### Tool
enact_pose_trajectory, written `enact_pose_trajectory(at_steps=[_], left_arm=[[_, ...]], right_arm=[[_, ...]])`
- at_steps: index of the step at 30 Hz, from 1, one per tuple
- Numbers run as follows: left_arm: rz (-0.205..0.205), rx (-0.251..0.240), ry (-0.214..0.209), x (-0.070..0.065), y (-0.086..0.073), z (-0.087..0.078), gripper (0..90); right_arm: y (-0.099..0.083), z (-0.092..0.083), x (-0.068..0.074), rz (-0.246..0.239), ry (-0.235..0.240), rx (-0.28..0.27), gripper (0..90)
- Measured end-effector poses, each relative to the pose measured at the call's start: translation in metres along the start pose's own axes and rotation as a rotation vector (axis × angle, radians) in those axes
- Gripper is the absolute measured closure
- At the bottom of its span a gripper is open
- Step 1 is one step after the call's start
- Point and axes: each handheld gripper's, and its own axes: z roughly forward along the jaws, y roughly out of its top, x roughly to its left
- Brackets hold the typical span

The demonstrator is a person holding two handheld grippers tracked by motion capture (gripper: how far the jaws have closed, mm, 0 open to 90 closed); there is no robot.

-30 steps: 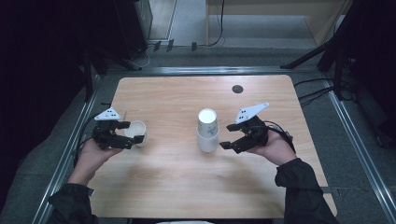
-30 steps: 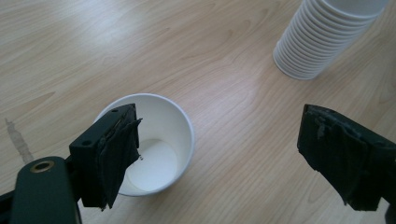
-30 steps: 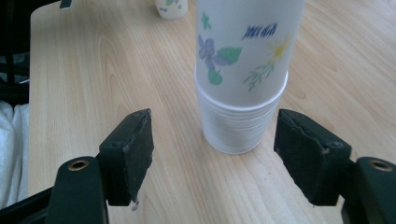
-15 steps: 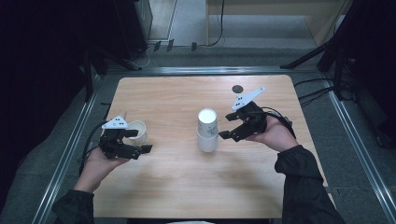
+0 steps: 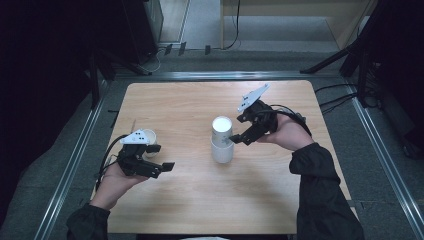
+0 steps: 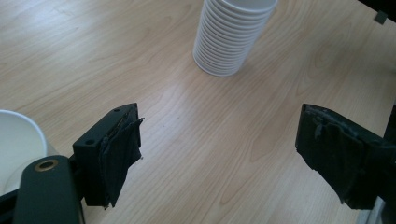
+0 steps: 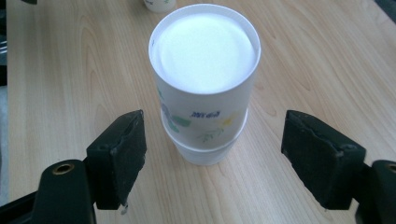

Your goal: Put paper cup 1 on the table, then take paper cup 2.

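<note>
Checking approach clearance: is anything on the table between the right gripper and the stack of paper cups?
Nothing visible. The right gripper faces the cup stack with open jaws on either side of it, bare table around. Its jaws have just been opening, not touching the stack.

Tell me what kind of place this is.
Probably a lab recording station: a bare wooden table framed by metal rails on grey floor, black stands and cables around it, and a stack of paper cups as props.

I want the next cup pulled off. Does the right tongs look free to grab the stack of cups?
Probably yes: the right tongs, whose jaws have just been opening, stand wide with bare table between them and the stack of cups.
</note>
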Motion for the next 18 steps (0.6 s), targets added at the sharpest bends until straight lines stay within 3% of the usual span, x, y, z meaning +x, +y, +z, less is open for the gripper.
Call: enact_pose_trajectory(at_steps=[10,18], left_arm=[[0.027,0.014,-0.035,-0.009,0.000,0.009,14.2],[0.048,0.034,-0.050,-0.016,0.000,0.015,14.2]], right_arm=[[0.021,0.016,-0.004,-0.036,0.036,0.034,22.0],[0.034,0.029,-0.003,-0.056,0.031,0.063,23.3]])
